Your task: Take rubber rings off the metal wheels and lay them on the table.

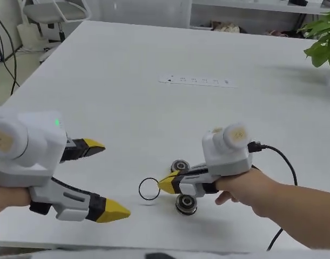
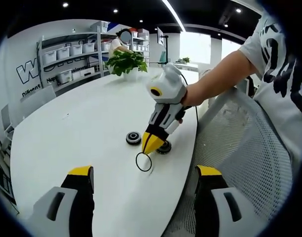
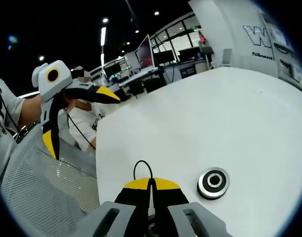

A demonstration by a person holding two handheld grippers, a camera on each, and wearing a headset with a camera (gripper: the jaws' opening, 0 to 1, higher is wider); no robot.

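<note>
Left gripper [image 1: 108, 178]: lower left of head view, held above the table [image 1: 127, 97]; yellow-tipped fingers spread wide, nothing between them.
Right gripper [image 1: 165, 184]: low over the table, tips aimed at the ring; fingers pressed together, just a thin seam between them in the right gripper view.
Rubber ring [image 1: 149, 189]: thin black loop lying flat on the white top, off both wheels, one edge touching the right gripper's tips. That edge hidden behind the tips in the right gripper view, so cannot tell whether pinched or merely touched.
Far wheel [image 1: 180, 165]: lying flat just behind the right gripper's fingers; dark band round the rim, metal inside.
Near wheel [image 1: 186, 204]: flat, just beside the same fingers on the near side; dark rim too.
Power strip [image 1: 197, 81]: white, mid-table, well apart from the work.
Cable [image 1: 286, 167]: black, trailing from the right gripper's rear toward the near table edge.
Plant [image 1: 324, 40]: green leaves, far right corner.
</note>
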